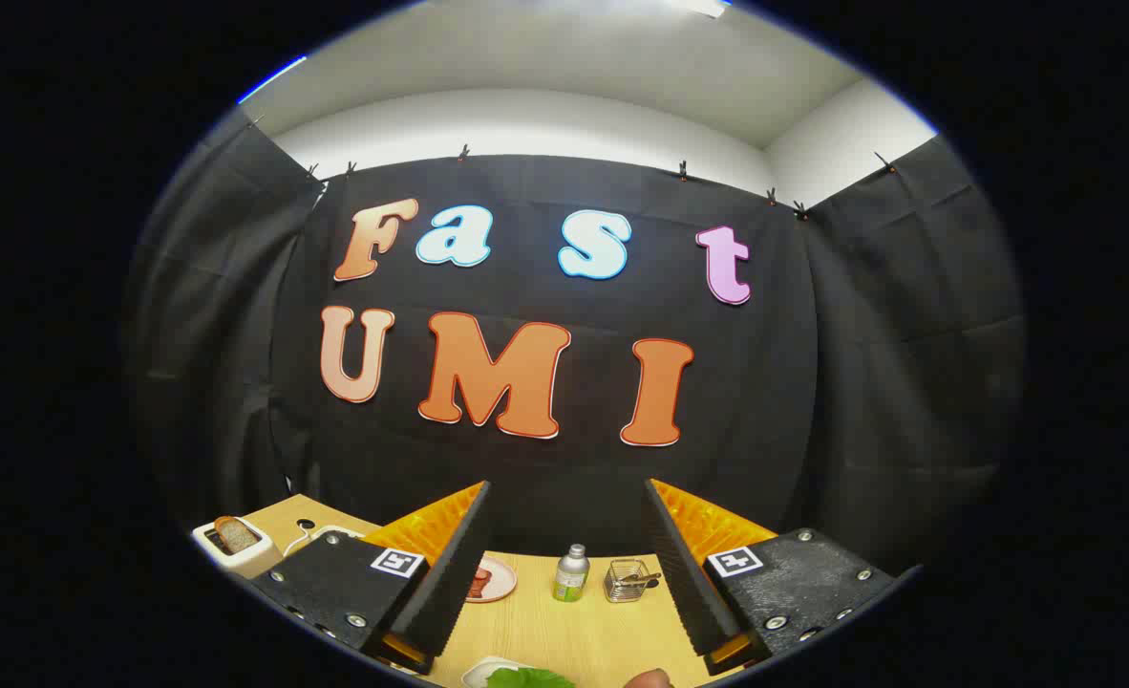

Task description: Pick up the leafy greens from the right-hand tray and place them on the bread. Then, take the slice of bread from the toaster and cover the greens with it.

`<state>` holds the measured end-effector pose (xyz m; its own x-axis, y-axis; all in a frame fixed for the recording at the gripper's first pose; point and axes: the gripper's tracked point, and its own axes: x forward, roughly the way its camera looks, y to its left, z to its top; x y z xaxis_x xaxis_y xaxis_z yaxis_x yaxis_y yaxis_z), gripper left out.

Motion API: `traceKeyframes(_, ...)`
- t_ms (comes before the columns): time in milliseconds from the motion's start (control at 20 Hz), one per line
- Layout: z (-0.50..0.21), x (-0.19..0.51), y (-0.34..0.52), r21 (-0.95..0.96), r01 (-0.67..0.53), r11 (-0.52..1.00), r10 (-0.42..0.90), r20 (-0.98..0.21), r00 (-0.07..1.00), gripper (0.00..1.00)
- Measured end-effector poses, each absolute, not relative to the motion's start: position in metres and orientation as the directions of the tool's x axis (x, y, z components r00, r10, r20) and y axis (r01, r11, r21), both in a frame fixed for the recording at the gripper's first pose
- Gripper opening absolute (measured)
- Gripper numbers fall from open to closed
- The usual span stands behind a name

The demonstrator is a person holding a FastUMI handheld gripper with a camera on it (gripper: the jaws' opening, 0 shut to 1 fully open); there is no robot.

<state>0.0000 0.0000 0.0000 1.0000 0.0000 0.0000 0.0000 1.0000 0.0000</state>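
My gripper [564, 497] is held high above the wooden table [564, 631], open, with nothing between its fingers. Below the fingers, at the near table edge, a bit of leafy greens [529, 677] lies on a white tray [483, 669]. Off to the left, beyond the left finger, a white toaster [232, 547] stands with a slice of bread [236, 533] sticking up out of its slot. The bread that lies flat is hidden from me.
Between the fingers at the far side of the table stand a pink plate [494, 580] with reddish food, a small metal bottle [572, 573] and a wire basket [628, 580]. A fingertip of a person's hand [648, 679] shows beside the greens. Black cloth walls close the booth.
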Motion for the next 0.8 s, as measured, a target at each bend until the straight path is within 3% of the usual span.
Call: traceKeyframes(800, -0.033, 0.017, -0.005, 0.012, 0.003, 1.0, -0.002, -0.071, 0.997, 0.92)
